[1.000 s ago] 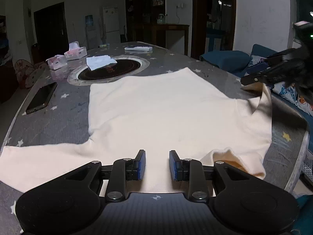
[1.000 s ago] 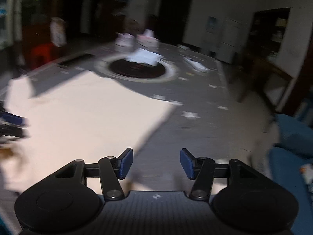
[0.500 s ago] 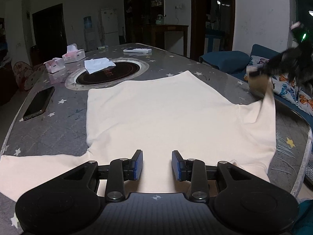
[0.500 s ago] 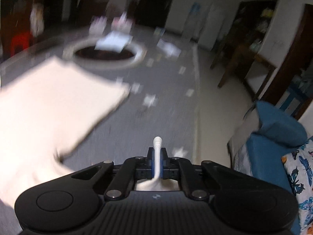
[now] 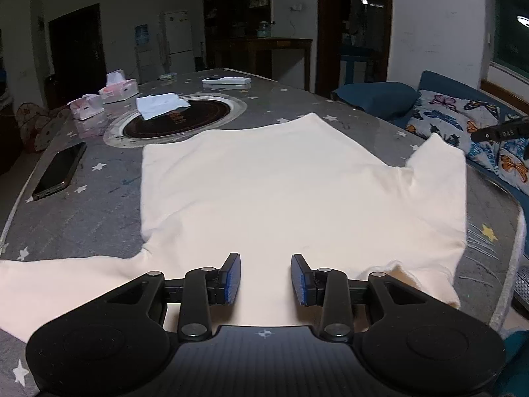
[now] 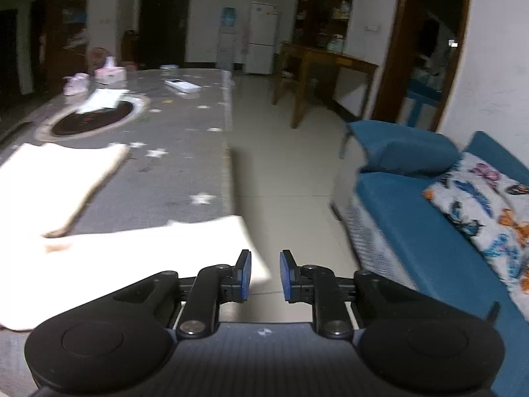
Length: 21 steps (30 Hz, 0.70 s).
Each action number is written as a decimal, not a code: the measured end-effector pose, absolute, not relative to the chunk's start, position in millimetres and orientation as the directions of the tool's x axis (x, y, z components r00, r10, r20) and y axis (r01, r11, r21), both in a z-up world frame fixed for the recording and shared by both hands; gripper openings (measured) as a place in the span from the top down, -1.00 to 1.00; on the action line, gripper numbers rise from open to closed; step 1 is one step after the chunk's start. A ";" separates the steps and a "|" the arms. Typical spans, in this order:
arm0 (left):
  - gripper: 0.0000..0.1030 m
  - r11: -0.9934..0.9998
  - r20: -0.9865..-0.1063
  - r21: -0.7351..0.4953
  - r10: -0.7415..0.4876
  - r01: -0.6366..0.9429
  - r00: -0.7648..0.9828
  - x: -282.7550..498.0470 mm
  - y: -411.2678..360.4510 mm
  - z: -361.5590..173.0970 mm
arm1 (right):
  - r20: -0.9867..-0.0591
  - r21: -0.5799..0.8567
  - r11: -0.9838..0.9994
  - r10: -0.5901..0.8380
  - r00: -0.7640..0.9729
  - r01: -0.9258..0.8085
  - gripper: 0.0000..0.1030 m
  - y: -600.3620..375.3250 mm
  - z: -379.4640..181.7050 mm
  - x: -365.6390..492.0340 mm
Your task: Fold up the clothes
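Note:
A cream long-sleeved top (image 5: pixel 264 192) lies spread flat on the grey star-patterned table (image 5: pixel 92 205). My left gripper (image 5: pixel 265 279) hovers open just above the top's near edge, with nothing between its blue pads. The right sleeve (image 6: pixel 148 248) lies stretched toward the table's right edge. My right gripper (image 6: pixel 265 276) is open past that sleeve's cuff, over the table edge and floor, holding nothing. A tip of the right gripper (image 5: pixel 499 132) shows at the far right of the left wrist view.
A dark phone (image 5: pixel 59 170) lies on the table's left side. A round black hotplate (image 5: pixel 175 120) with a white paper (image 5: pixel 160 104) sits beyond the top. Two tissue boxes (image 5: pixel 102 97) and a remote (image 5: pixel 226 80) stand farther back. A blue sofa (image 6: pixel 429 218) runs along the right.
My right gripper closed on the right sleeve, pulled it outward, then opened and let it drop flat. The sleeve now lies spread out. My left gripper stayed open and almost still.

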<state>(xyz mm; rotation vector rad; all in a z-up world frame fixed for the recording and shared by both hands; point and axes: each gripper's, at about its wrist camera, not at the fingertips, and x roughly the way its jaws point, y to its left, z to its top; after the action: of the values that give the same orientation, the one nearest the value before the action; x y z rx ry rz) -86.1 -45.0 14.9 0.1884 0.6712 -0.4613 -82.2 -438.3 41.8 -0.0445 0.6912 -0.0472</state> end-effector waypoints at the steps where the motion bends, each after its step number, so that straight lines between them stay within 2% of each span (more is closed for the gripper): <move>1: 0.28 0.887 -0.637 0.020 -0.344 0.461 0.690 -84.6 -44.1 14.7 | -0.644 -0.051 0.998 -0.048 0.763 0.019 0.48 -436.0 38.6 -80.3; 5: 0.28 0.906 -0.637 0.018 -0.316 0.424 0.703 -82.3 -38.8 14.6 | -0.676 -0.030 0.999 -0.007 0.737 -0.017 0.30 -426.5 26.0 -72.7; 10: 0.25 0.925 -0.640 0.013 -0.284 0.380 0.714 -76.7 -28.6 13.6 | -0.695 -0.010 0.999 0.026 0.719 -0.046 0.17 -418.1 15.0 -63.3; 21: 0.11 0.929 -0.640 -0.003 -0.285 0.369 0.713 -93.8 -40.7 12.7 | -0.670 -0.025 0.999 0.007 0.742 -0.032 0.05 -427.7 13.1 -41.3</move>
<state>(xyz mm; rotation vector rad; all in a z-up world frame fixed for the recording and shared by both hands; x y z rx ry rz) -93.8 -40.7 12.7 0.1289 0.6869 -0.3635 -41.3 -427.7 13.1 -0.0356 0.7341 0.0211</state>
